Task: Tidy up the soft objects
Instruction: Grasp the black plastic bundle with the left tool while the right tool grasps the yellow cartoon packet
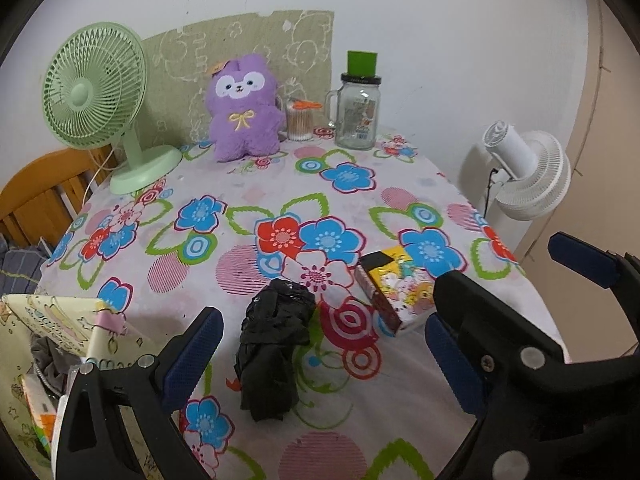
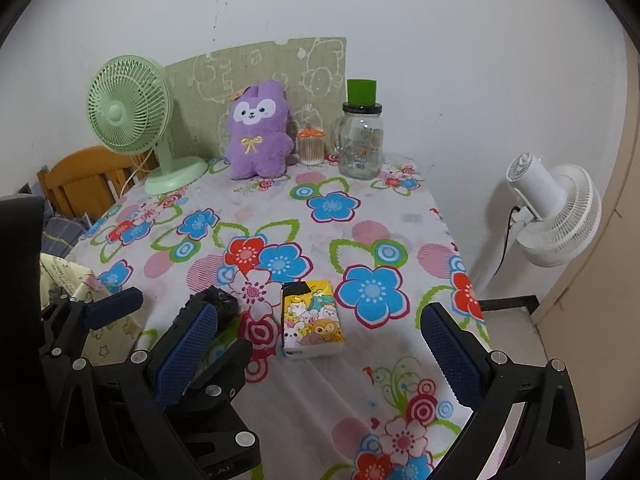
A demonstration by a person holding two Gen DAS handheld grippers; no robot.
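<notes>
A black crumpled soft bundle (image 1: 272,344) lies on the floral tablecloth (image 1: 248,184), between the wide-apart fingers of my open left gripper (image 1: 324,360). To its right lies a cartoon-printed tissue pack (image 1: 400,288). In the right wrist view the tissue pack (image 2: 312,320) sits ahead of my open right gripper (image 2: 320,356), which holds nothing. The black bundle (image 2: 220,300) shows just past its left finger. A purple plush toy (image 1: 244,108) (image 2: 258,132) sits upright at the table's far edge. A cream patterned storage bag (image 1: 52,320) stands open off the table's left side.
At the back of the table stand a green desk fan (image 1: 96,88), a cotton-swab tub (image 1: 300,120) and a glass jar (image 1: 357,112) with a green cup on top. A white floor fan (image 1: 528,172) is to the right, and a wooden chair (image 1: 36,192) to the left.
</notes>
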